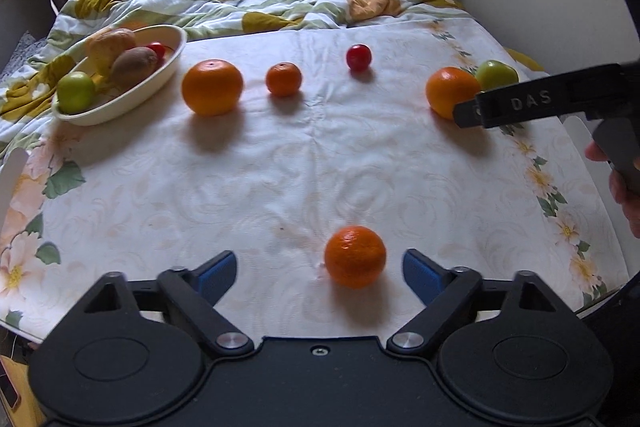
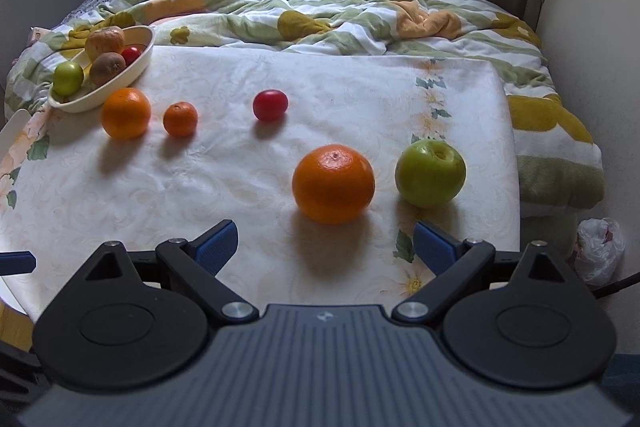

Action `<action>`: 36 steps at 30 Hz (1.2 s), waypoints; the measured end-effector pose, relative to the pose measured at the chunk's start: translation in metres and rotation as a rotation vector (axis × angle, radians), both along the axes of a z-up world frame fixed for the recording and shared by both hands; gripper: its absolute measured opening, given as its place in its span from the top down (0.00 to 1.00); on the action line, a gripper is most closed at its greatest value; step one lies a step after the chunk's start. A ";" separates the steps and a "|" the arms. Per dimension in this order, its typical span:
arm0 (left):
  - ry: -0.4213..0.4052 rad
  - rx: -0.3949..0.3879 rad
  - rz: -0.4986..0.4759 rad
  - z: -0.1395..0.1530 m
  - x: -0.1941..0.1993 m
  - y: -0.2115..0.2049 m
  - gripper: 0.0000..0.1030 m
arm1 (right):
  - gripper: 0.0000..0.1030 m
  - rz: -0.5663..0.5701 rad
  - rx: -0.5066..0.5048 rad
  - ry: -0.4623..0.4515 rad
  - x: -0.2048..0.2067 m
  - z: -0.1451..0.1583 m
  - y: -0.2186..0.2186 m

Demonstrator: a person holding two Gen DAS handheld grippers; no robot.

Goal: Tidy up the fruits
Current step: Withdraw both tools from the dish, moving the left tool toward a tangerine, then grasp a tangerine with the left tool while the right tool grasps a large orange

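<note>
A mandarin (image 1: 355, 256) lies on the white floral cloth (image 1: 280, 167) between the fingers of my left gripper (image 1: 320, 267), nearer the right pad and untouched; the jaws are open. My right gripper (image 2: 326, 241) is open too, just short of a big orange (image 2: 333, 183) with a green apple (image 2: 430, 173) on its right. Farther back lie a red fruit (image 2: 270, 104), a small mandarin (image 2: 180, 119) and another orange (image 2: 125, 113). A cream oval bowl (image 1: 168, 67) at the far left holds a green apple, a kiwi, a yellowish fruit and a red one.
A rumpled green and yellow quilt (image 2: 320, 11) lies behind the cloth, under a curtained window. A wall runs along the right side. A plastic bag (image 2: 600, 251) sits on the floor past the right edge. A hand (image 1: 624, 187) holds the right gripper's handle.
</note>
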State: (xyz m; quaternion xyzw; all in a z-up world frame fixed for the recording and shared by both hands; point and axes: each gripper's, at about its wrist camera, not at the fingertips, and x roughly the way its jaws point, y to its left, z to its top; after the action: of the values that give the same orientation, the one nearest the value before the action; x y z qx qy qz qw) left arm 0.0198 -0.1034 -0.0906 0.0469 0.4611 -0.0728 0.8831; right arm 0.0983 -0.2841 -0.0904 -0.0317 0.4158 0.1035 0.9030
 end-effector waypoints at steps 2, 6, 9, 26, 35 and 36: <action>0.005 0.003 -0.007 -0.004 0.003 -0.004 0.31 | 0.00 0.003 0.001 0.003 0.004 -0.005 -0.001; 0.009 -0.008 -0.025 -0.007 0.006 -0.010 0.48 | 0.00 0.006 0.013 0.013 0.014 -0.011 -0.003; -0.001 0.011 -0.044 -0.007 0.006 -0.019 0.60 | 0.00 0.017 0.016 0.018 0.020 -0.015 -0.002; -0.011 0.024 -0.033 -0.007 0.007 -0.022 0.60 | 0.28 0.029 0.011 0.031 0.051 -0.035 0.004; -0.022 0.019 -0.020 -0.002 0.006 -0.021 0.61 | 0.30 0.031 0.018 0.023 0.050 -0.034 0.003; -0.023 0.019 -0.018 -0.002 0.006 -0.021 0.61 | 0.30 0.033 0.020 0.022 0.050 -0.034 0.003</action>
State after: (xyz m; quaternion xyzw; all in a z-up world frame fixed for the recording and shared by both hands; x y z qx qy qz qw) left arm 0.0263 -0.1240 -0.0924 0.0601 0.4511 -0.0759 0.8872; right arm 0.1480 -0.2813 -0.1241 -0.0285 0.4243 0.1228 0.8967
